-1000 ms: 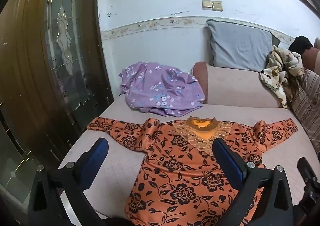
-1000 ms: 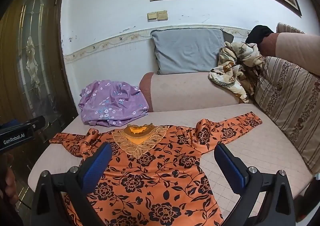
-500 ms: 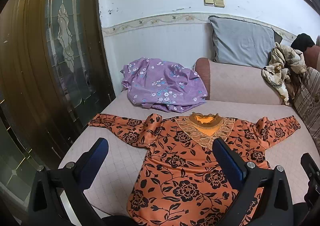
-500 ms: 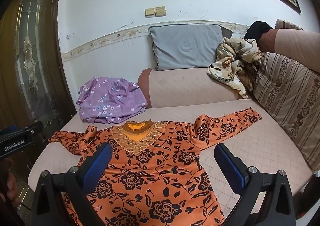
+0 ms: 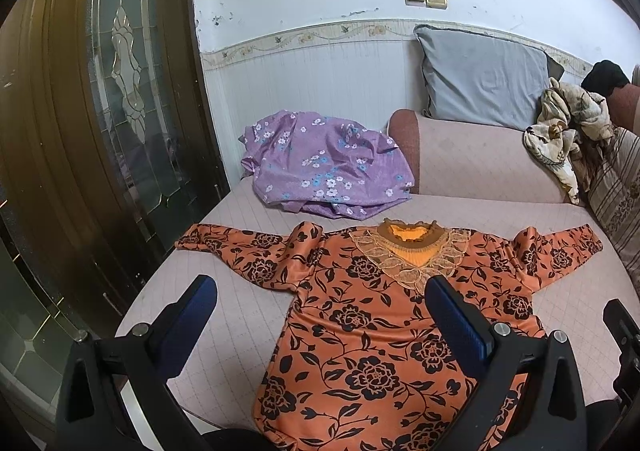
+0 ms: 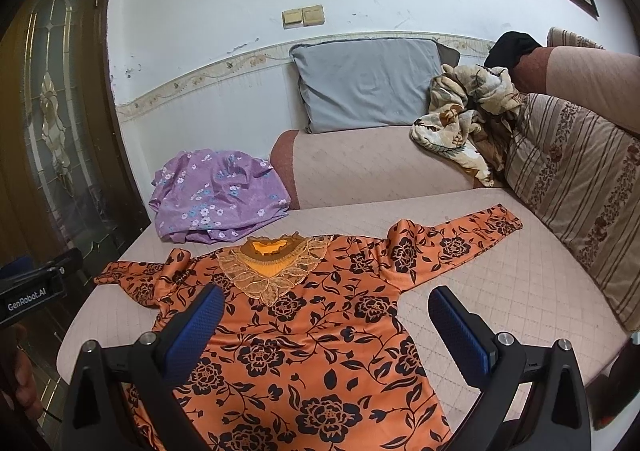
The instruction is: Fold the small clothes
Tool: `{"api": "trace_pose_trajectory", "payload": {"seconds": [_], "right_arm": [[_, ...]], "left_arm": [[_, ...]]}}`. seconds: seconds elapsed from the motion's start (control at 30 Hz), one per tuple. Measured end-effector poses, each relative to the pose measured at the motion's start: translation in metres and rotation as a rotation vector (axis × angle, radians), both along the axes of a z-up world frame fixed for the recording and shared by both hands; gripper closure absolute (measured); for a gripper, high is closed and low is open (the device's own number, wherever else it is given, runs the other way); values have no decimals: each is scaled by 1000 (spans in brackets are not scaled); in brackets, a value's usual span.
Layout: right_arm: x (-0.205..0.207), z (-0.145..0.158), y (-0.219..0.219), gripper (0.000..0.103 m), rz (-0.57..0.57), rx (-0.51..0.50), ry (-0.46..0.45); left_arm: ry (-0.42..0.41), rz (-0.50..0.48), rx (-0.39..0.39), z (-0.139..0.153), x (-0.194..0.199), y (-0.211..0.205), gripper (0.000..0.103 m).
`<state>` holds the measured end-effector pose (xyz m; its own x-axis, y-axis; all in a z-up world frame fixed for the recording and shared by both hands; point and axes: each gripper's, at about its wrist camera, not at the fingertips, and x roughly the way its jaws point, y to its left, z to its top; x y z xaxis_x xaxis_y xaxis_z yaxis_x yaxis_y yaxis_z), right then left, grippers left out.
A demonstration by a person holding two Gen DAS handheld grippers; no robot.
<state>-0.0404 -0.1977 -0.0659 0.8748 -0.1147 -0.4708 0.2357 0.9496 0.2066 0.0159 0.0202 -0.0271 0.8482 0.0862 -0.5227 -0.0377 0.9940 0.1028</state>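
- Dark wood and patterned glass fill the far left, where a door (image 5: pixel 100 123) stands beside the sofa seat (image 5: pixel 248 315).
- Purple floral cloth (image 5: pixel 324 167) lies bunched at the seat's back left corner, against the padded armrest (image 5: pixel 476 163).
- Left gripper (image 5: pixel 320 315) hovers with jaws spread wide and nothing between them; its left finger is over bare seat, its right finger over the chest of the orange floral blouse (image 5: pixel 380 339).
- Orange with black flowers, the blouse lies flat and face up in the middle of the seat, lace collar (image 5: pixel 412 255) toward the wall, both sleeves stretched out sideways.
- Right gripper (image 6: pixel 328 315) also hangs released and empty above the blouse; its left finger is over the garment's front below the collar, its right finger over bare seat just past the garment's side edge and under the right sleeve (image 6: pixel 452 243).
- Grey pillow (image 6: pixel 368 83) leans on the wall behind the armrest.
- Cream patterned cloth (image 6: pixel 464 123) sits crumpled to the right, beside a striped cushion (image 6: pixel 572 195).
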Motion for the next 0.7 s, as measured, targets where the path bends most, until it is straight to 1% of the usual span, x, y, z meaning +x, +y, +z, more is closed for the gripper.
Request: {"api": "trace_pose_trajectory", "payload": {"seconds": [0.47, 0.7], "right_arm": [[1, -3, -2, 0, -5, 1, 5], [7, -6, -2, 0, -7, 6, 21]], "left_arm": [[1, -13, 8, -3, 1, -4, 0], [13, -18, 16, -7, 4, -6, 0]]}}
